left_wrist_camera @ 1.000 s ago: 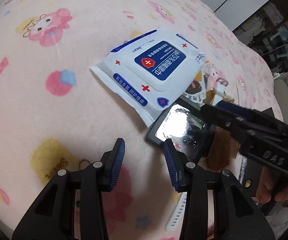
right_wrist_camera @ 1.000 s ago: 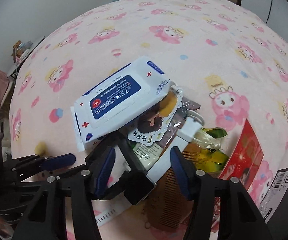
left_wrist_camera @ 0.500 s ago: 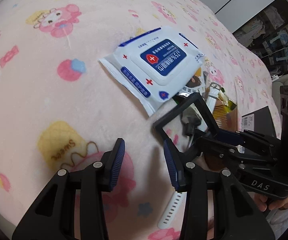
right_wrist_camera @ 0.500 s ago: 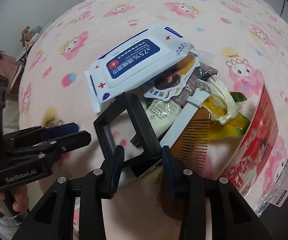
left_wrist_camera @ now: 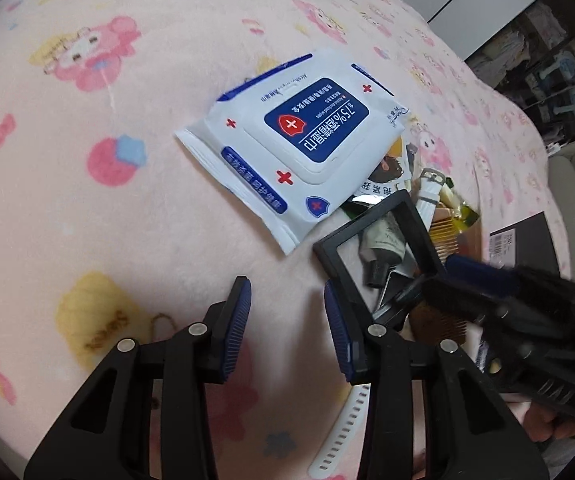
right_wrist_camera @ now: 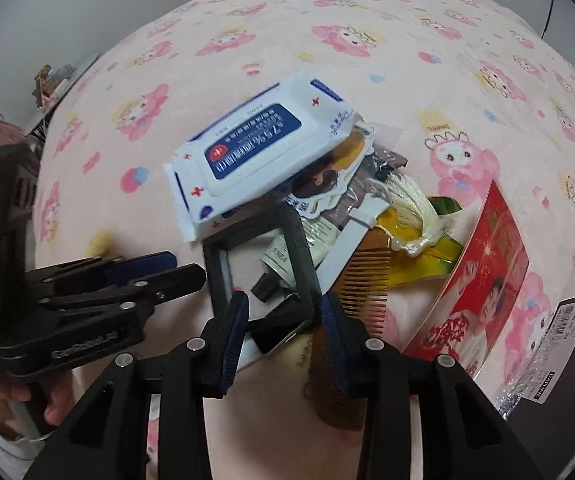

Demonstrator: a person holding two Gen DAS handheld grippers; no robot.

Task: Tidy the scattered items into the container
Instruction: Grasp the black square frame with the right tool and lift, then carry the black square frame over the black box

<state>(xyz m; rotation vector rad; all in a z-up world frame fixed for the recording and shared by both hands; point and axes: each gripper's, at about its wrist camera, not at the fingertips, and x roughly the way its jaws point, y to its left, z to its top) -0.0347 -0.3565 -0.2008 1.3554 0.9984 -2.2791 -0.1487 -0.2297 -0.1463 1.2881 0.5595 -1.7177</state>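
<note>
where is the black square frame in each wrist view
Left wrist view: the black square frame sits right of centre, tilted up, just below the wipes pack's near corner, with the right gripper at its lower corner.
Right wrist view: the frame is centre, directly ahead of the right gripper, whose fingers straddle its near corner.
Shared landmark: the white and blue wipes pack, lying over the frame's far edge in both.

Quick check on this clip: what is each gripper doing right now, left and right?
Left gripper: open, holding nothing, above the pink blanket.
Right gripper: shut on the black frame, lifting one corner.
</note>
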